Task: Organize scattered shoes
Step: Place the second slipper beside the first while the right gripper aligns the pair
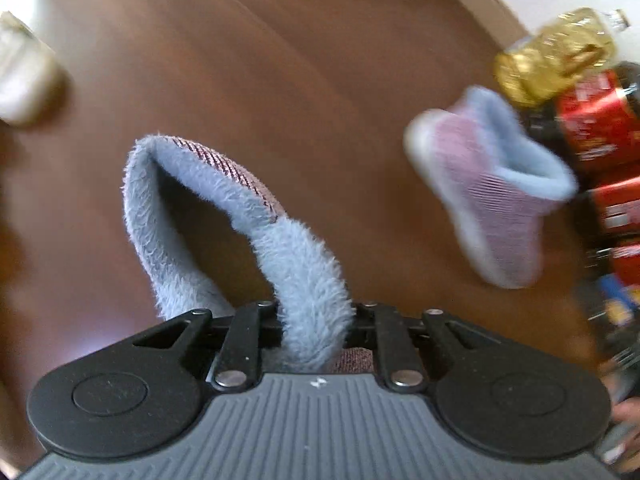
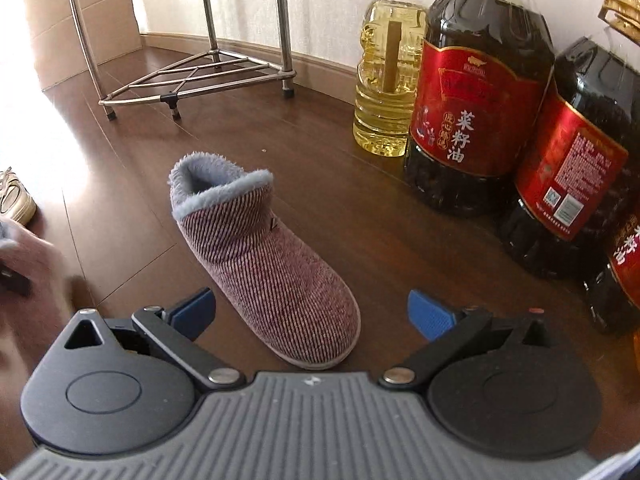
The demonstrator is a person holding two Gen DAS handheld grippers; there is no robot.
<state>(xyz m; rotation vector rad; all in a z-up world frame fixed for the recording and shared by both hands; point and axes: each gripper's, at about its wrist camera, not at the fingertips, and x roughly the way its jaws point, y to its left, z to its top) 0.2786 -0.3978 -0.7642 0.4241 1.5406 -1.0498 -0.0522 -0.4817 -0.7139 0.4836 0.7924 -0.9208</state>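
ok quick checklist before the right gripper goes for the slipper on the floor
1. Right gripper jaws open wide: ok.
2. Floor slipper upright, toe lying between the blue pads: ok.
3. Pads touching it yet: not ok, both stand clear.
4. Room beside the oil bottles: ok, slipper sits apart from them.
5. Left gripper shut on the other slipper's fleece cuff: ok.
6. How firm that hold is: cannot tell.
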